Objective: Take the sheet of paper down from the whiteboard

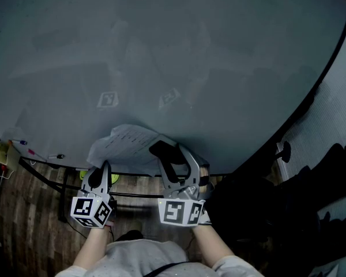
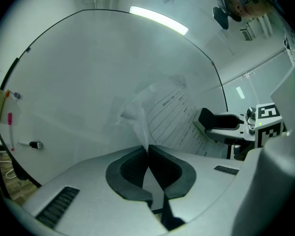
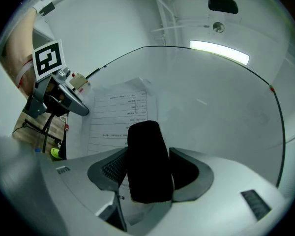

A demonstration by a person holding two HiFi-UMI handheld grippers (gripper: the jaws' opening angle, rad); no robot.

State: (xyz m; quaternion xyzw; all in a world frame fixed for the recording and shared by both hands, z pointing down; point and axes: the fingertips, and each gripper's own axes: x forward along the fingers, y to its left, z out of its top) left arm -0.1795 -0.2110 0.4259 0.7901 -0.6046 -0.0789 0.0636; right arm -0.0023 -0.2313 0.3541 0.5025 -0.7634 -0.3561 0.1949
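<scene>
— Down at six o'clock on the large pale-grey whiteboard (image 1: 179, 51), is that the white printed sheet of paper (image 1: 127, 138)?

— Yes. It's low on the board, near the bottom edge, with its printed lines facing out. The left side is crumpled and bows away from the surface.

— Who has hold of it?

— The left gripper (image 2: 148, 150), at the sheet's seven o'clock. Its two dark pads are pressed together, and the crumpled edge of the paper is nipped in the seam between them.

— And the other one?

— The right gripper (image 3: 148, 151) sits at the sheet's four o'clock, just beside the left one. Its jaws are closed on a black oblong block (image 3: 146, 166). The block stands upright between the pads and pokes out past them toward the board.

— Does that block touch the paper?

— From where I stand it lies over the sheet's right part, but I can't tell whether it presses on it.

— Are both tools level?

— Both point level at the board, side by side.
</scene>
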